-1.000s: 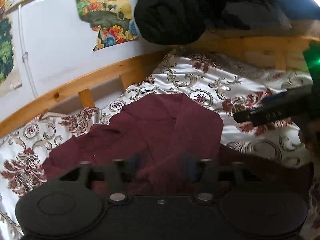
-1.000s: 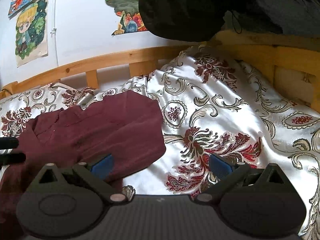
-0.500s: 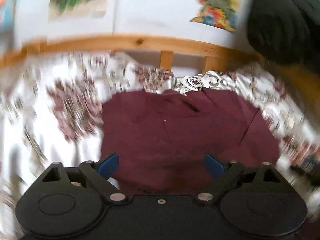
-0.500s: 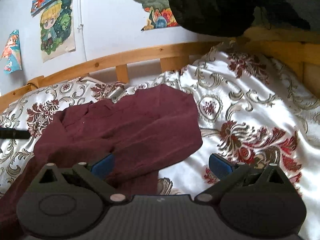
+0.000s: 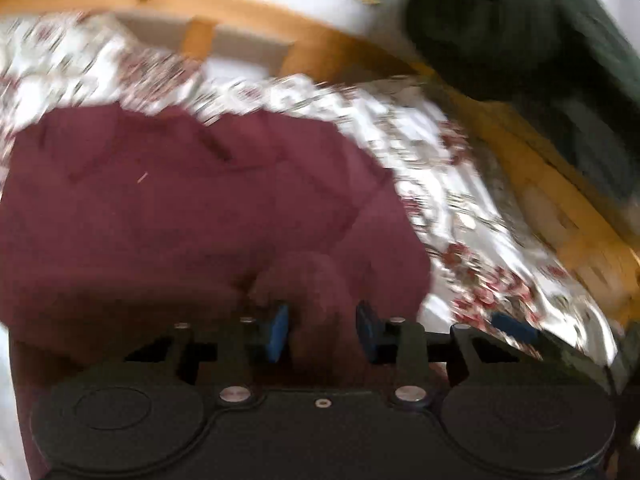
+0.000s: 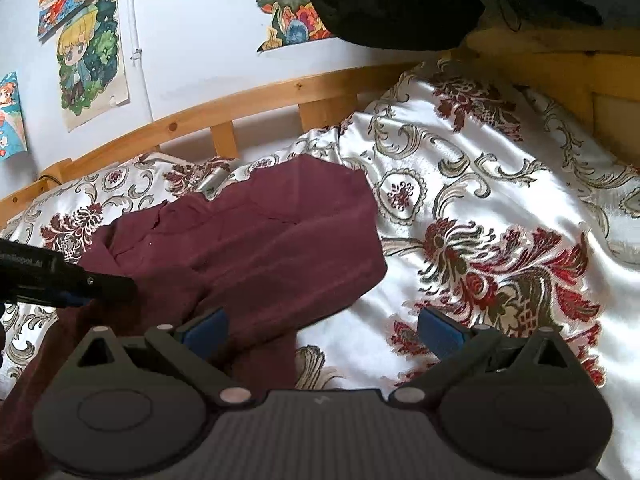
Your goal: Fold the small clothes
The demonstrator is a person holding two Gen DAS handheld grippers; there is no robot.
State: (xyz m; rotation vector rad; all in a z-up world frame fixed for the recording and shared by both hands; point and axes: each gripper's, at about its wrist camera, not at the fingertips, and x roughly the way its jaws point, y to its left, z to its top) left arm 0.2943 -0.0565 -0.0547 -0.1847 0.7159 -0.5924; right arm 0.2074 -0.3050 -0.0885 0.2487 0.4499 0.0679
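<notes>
The maroon garment (image 6: pixel 256 248) lies partly folded on the patterned bedspread (image 6: pixel 500 208), spread ahead of both tools. The left gripper (image 5: pixel 322 330) has just been closing, a raised bunch of cloth between its blue pads; whether they already pinch is unclear in the blur. The right gripper (image 6: pixel 320 330) hangs wide open over the garment's right edge. Best to pinch one fold only, then lift evenly.

On the black side of the left gripper (image 6: pixel 106 282), at the left edge of the right wrist view, stands a small line of pale lettering, too blurred to read for certain. No other text, number or sign can be read.
</notes>
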